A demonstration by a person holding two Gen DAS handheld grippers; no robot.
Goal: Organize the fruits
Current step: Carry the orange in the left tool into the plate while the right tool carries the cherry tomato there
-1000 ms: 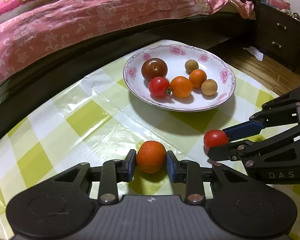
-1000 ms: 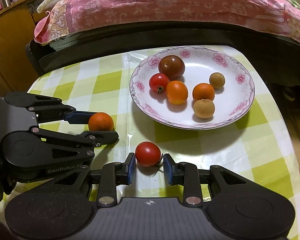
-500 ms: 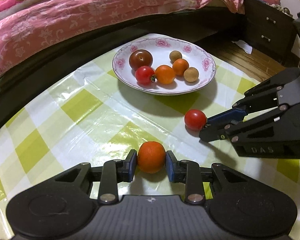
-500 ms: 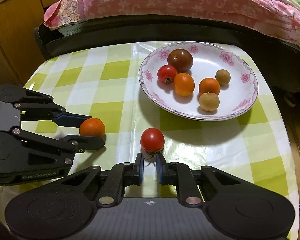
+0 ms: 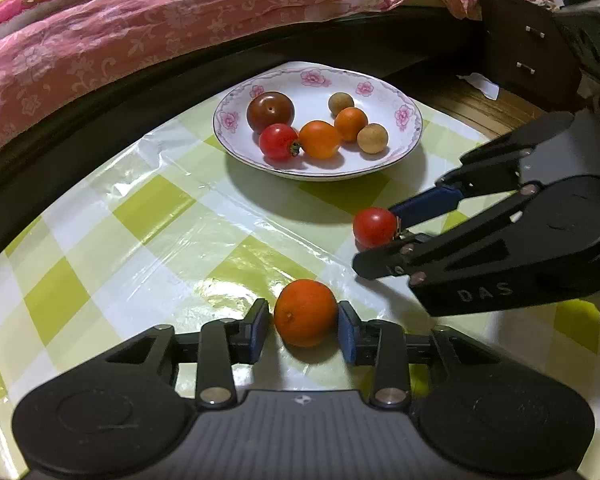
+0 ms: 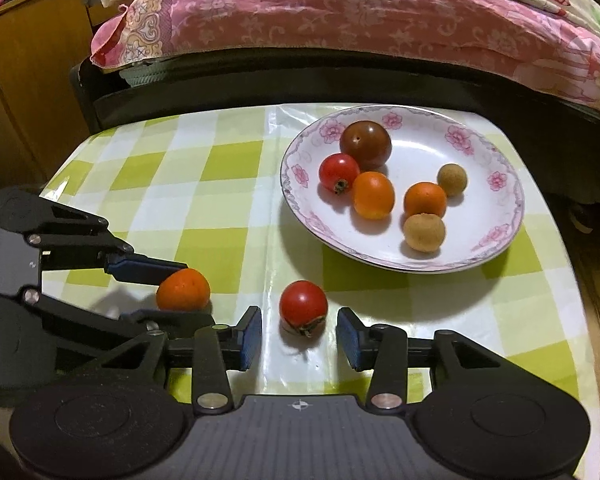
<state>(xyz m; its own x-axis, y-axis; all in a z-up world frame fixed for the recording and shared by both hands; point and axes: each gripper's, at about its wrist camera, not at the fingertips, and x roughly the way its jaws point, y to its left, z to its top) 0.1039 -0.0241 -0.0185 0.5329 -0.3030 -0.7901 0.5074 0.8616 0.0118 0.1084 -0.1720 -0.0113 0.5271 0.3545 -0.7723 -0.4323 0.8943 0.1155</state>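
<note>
An orange fruit [image 5: 305,312] lies on the checked tablecloth between the fingers of my left gripper [image 5: 304,330]; the jaws stand open with small gaps on both sides. It also shows in the right wrist view [image 6: 183,289]. A red tomato [image 6: 303,306] lies on the cloth between the wide-open fingers of my right gripper [image 6: 299,334], untouched. The tomato also shows in the left wrist view [image 5: 375,226]. A flowered white plate [image 6: 500,200] at the back right holds several small fruits, among them a dark tomato [image 6: 365,144].
A bed with a pink floral cover [image 6: 340,12] runs behind the table. A dark frame [image 5: 120,92] borders the table's far edge. A wooden cabinet [image 6: 24,80] stands at the left, a dark drawer unit [image 5: 528,52] at the right.
My right gripper has opened wide again around the red tomato after being nearly shut behind it. My left gripper has loosened from the orange fruit, which rests on the cloth.
</note>
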